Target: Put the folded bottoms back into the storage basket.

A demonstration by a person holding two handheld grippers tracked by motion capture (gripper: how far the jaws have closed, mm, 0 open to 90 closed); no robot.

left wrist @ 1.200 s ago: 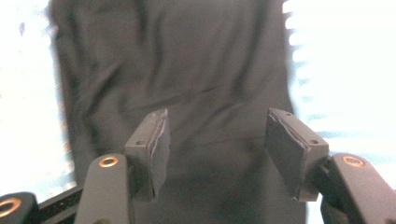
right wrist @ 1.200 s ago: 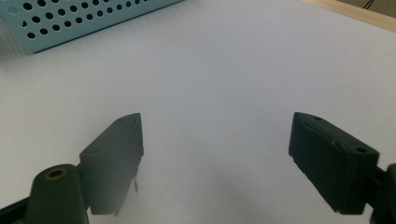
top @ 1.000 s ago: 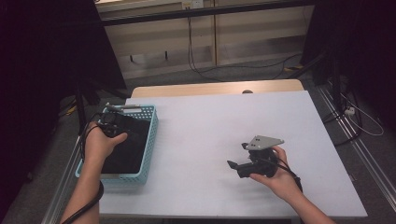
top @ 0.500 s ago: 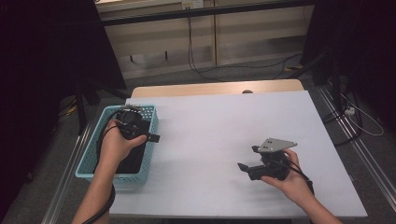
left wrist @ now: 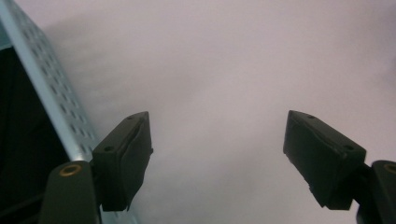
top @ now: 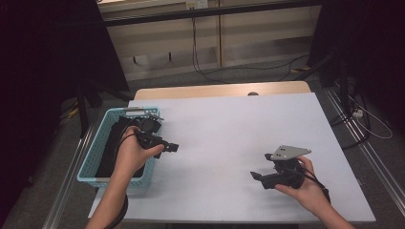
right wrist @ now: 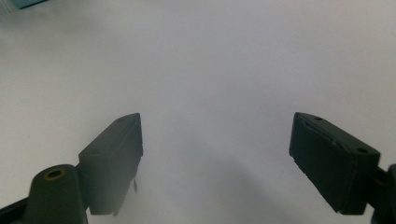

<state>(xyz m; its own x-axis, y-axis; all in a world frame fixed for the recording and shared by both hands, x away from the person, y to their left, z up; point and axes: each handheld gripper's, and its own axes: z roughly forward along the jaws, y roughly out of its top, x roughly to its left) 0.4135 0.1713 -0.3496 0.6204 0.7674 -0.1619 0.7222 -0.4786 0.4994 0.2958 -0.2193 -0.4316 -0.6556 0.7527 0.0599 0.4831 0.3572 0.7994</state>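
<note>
At the worktop's nine o'clock edge, your left gripper has left the light-blue perforated plastic basket, its fingers just opened wide and empty; right gripper also wide, empty

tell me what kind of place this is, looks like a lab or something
Probably a lab or recording room, not a home. A plain white table sits between dark curtains, loose cables trail over the carpeted floor, and a blue basket stands at the table's left edge.
</note>
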